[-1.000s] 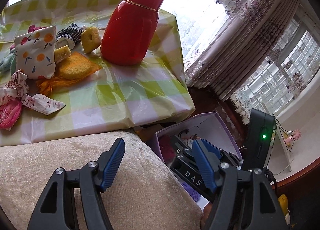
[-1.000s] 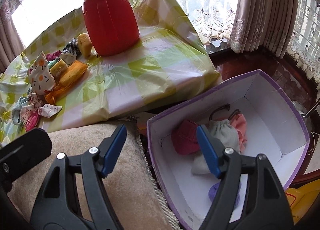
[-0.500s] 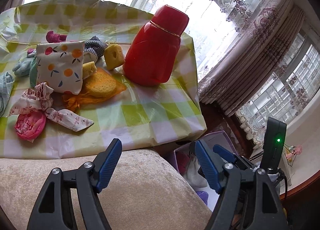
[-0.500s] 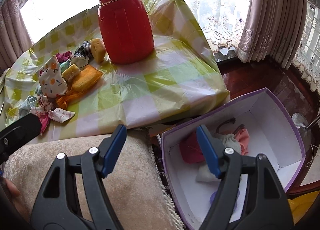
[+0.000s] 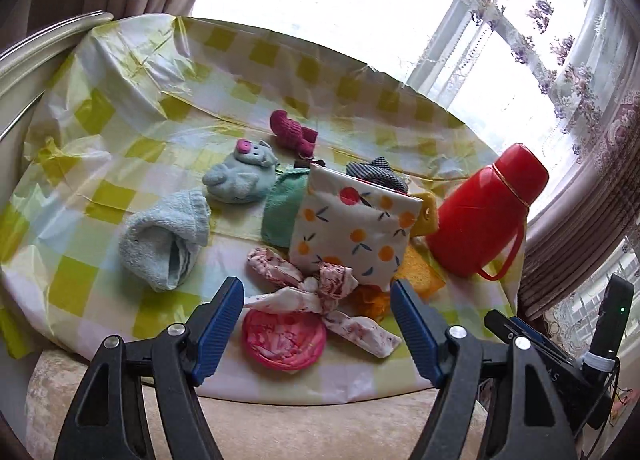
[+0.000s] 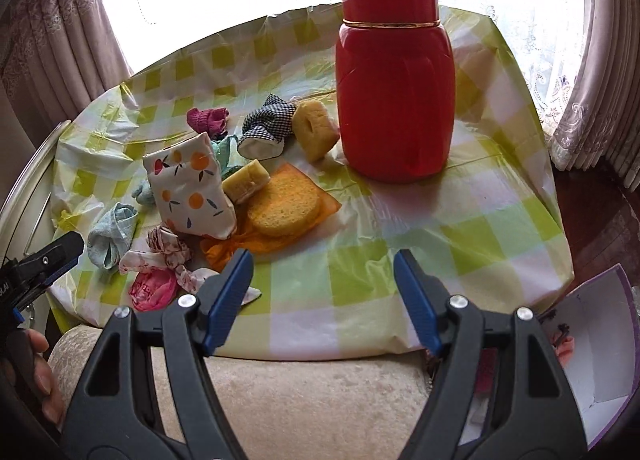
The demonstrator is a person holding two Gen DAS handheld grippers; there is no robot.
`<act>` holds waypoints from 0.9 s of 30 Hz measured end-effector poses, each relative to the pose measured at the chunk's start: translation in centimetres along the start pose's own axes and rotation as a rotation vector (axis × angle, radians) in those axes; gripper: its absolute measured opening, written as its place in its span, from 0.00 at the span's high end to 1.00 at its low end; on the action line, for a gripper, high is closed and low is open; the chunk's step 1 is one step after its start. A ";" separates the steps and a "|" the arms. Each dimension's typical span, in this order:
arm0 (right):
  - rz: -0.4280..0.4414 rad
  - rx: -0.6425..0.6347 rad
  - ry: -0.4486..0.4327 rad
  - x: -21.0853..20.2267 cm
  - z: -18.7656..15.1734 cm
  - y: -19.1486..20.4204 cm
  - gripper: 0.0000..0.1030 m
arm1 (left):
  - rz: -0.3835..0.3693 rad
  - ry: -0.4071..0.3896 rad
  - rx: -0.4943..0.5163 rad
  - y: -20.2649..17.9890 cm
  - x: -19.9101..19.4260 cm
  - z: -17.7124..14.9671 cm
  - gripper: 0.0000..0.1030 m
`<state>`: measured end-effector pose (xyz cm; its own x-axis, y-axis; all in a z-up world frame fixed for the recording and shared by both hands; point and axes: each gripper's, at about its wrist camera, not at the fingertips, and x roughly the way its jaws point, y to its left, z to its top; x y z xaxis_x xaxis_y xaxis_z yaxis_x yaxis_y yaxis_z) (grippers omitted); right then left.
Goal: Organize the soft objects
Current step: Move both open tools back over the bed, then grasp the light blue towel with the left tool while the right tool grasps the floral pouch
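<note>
Soft things lie in a heap on the checked tablecloth (image 5: 120,163): a fruit-print pouch (image 5: 356,232) (image 6: 192,187), a light blue towel roll (image 5: 164,240), a blue plush (image 5: 240,175), a floral bow (image 5: 316,292) and a pink round pad (image 5: 284,340) (image 6: 154,290). Yellow sponges (image 6: 284,207) lie on orange cloth. My left gripper (image 5: 318,304) is open and empty, low over the bow and the pink pad. My right gripper (image 6: 322,280) is open and empty over the table's near edge.
A tall red flask (image 6: 394,71) (image 5: 484,211) stands at the table's right. A purple-rimmed white box (image 6: 596,344) holding soft items sits low at the right. A beige cushion (image 6: 296,408) lies under both grippers. Curtains and windows stand behind.
Both grippers have swung left and up from the box toward the table. The left one now faces the heap of soft things. Both stayed open.
</note>
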<state>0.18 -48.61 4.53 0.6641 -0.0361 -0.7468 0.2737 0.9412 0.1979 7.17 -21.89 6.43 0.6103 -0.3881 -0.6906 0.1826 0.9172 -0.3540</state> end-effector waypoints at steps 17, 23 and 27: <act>0.071 -0.238 -0.043 7.3 5.2 8.8 0.08 | 0.228 0.107 -0.040 8.6 8.1 4.0 0.22; 0.116 -0.329 -0.026 10.1 6.7 10.5 0.07 | 0.251 0.156 -0.080 9.8 10.1 3.4 0.21; 0.163 -0.405 -0.011 10.8 6.0 12.1 0.07 | 0.252 0.154 -0.092 10.3 10.4 3.0 0.21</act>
<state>14.82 -39.64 2.69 0.6839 0.1223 -0.7193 -0.1287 0.9906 0.0460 17.73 -16.17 -2.51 0.5025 -0.1653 -0.8487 -0.0340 0.9770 -0.2104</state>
